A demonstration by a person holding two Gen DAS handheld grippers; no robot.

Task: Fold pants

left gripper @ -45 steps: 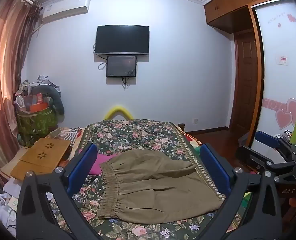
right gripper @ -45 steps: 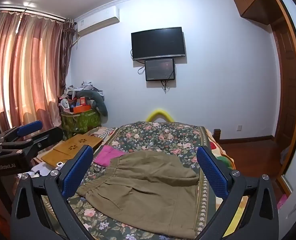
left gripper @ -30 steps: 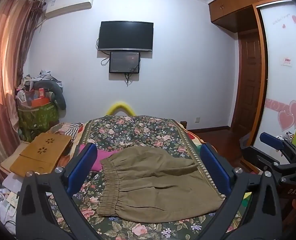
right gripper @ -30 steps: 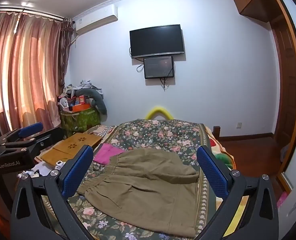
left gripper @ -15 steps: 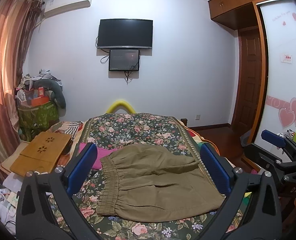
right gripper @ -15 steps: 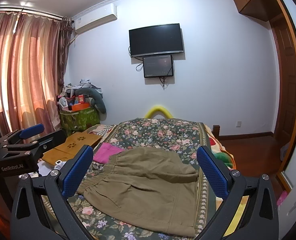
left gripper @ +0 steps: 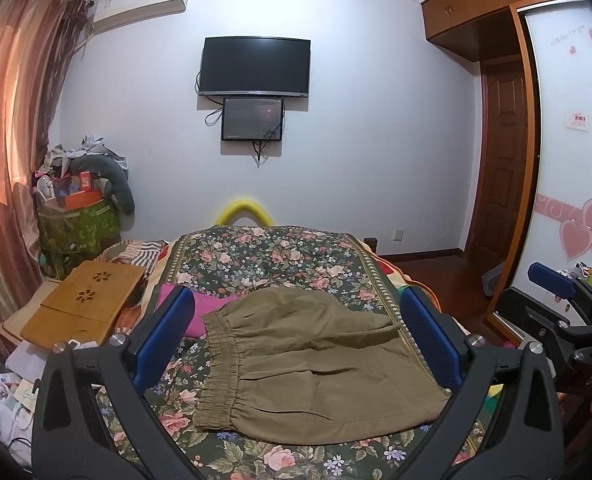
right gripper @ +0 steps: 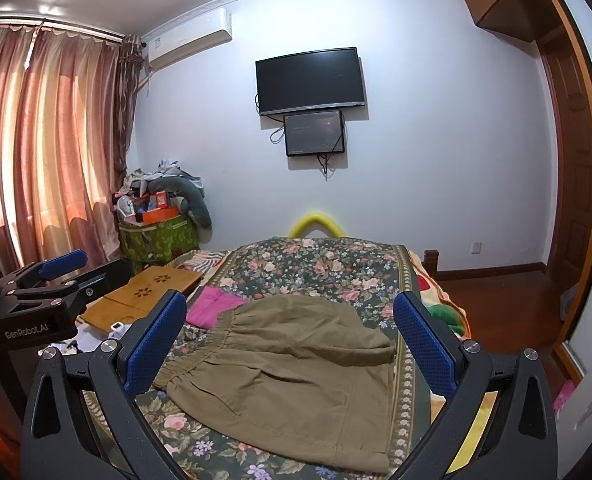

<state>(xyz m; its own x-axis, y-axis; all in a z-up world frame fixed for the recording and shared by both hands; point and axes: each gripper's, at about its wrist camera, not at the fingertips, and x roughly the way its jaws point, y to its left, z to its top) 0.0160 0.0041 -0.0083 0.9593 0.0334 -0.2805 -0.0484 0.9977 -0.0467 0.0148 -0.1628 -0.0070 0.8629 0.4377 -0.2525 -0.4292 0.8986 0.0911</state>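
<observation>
Left claw [left gripper: 296, 340] agape, right claw [right gripper: 289, 338] agape, folded pants [left gripper: 308, 364]

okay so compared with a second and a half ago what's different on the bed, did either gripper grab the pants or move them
Neither did. The left gripper and right gripper are both open and holding nothing, as before. Both views have tilted down slightly, so the wall TV sits a little higher in frame. The khaki pants lie folded in the same spot on the floral bedspread, with the pink cloth beside the waistband, unchanged.
</observation>
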